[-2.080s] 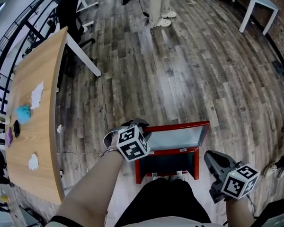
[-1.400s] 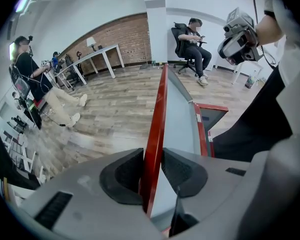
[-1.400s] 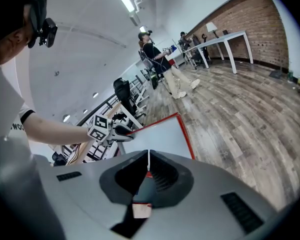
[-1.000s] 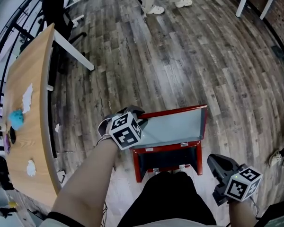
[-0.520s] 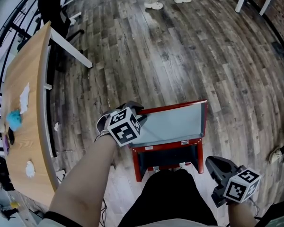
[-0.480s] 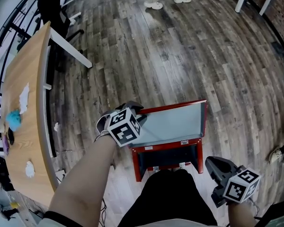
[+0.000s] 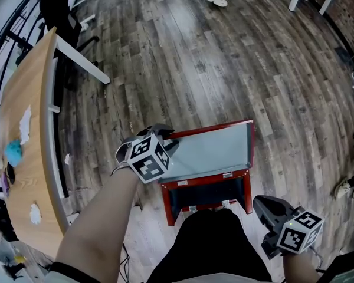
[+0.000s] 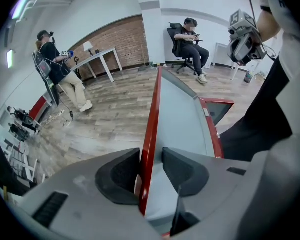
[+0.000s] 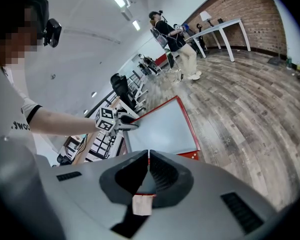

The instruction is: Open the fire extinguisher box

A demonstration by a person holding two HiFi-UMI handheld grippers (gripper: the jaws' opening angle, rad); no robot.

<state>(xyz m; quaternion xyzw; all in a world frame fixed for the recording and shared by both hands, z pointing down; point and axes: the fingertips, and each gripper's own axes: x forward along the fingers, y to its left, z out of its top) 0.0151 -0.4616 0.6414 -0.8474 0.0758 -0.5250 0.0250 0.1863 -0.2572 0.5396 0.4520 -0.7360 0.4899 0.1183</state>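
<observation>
Grey-brown plank floor (image 7: pixel 212 58) fills most of the head view, with a long wooden counter (image 7: pixel 44 87) along its left side carrying a blue object (image 7: pixel 13 152) and white scraps (image 7: pixel 25 124). A brick wall (image 8: pixel 110 39) and white tables (image 8: pixel 102 59) close the far end of the room, where one person stands (image 8: pixel 60 74) and another sits in a chair (image 8: pixel 190 39).

On the floor just in front of the wearer's dark-clad legs (image 7: pixel 215 246) sits the red fire extinguisher box (image 7: pixel 165 202), its dark inside exposed. Its lid (image 7: pixel 212 149), a pale grey panel in a red frame, is raised and tilts away from the wearer.

At the lid's left corner sits the left hand-held gripper (image 7: pixel 165 141). In its own view the red frame edge runs straight between the jaws of this hand-held gripper (image 8: pixel 151 156). They have just been easing apart: one pad lies against the frame, while a sliver of grey panel shows before the other, so they straddle the lid loosely rather than pinch it.

Low at the wearer's right side hangs the right hand-held gripper (image 7: pixel 258 202), well apart from the box. Its jaws (image 9: pixel 148 156) are pressed together with nothing between them, pointing toward the lid.
</observation>
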